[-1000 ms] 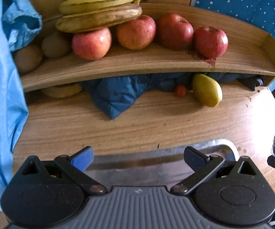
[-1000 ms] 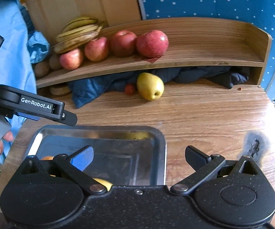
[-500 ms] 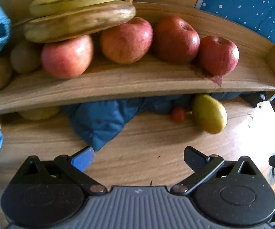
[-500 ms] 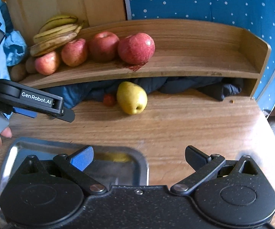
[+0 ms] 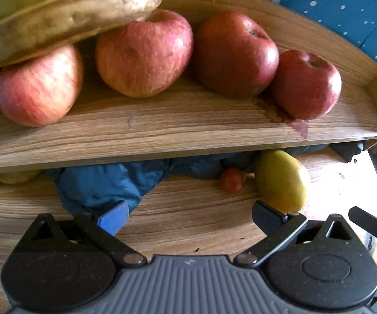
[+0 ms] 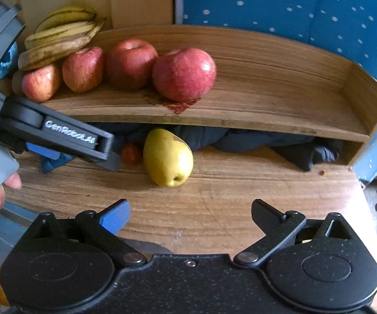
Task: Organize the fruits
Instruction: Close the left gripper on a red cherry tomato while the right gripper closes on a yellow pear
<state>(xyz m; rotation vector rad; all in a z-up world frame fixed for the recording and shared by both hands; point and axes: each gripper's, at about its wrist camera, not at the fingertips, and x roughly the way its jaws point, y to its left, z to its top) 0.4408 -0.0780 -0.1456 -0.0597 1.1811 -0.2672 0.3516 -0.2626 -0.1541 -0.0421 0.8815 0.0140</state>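
Several red apples (image 5: 144,52) and a bunch of bananas (image 5: 65,15) sit on a curved wooden shelf (image 5: 178,130). A yellow pear (image 5: 281,183) and a small red fruit (image 5: 231,180) lie on the table under the shelf's front edge; the pear (image 6: 168,157) also shows in the right wrist view. My left gripper (image 5: 188,214) is open and empty, close to the shelf, above the table. My right gripper (image 6: 189,213) is open and empty, facing the pear from a short distance. The left gripper (image 6: 110,154) also shows in the right wrist view.
A blue cloth (image 5: 97,185) is bunched under the shelf. A dark cloth (image 6: 280,144) lies under the shelf's right part. The metal tray's rim (image 6: 8,213) shows at the lower left of the right wrist view. A blue dotted wall (image 6: 293,7) stands behind.
Both grippers have moved forward towards the shelf. The tray has slid out of the left view and nearly out of the right view. Both stay open.
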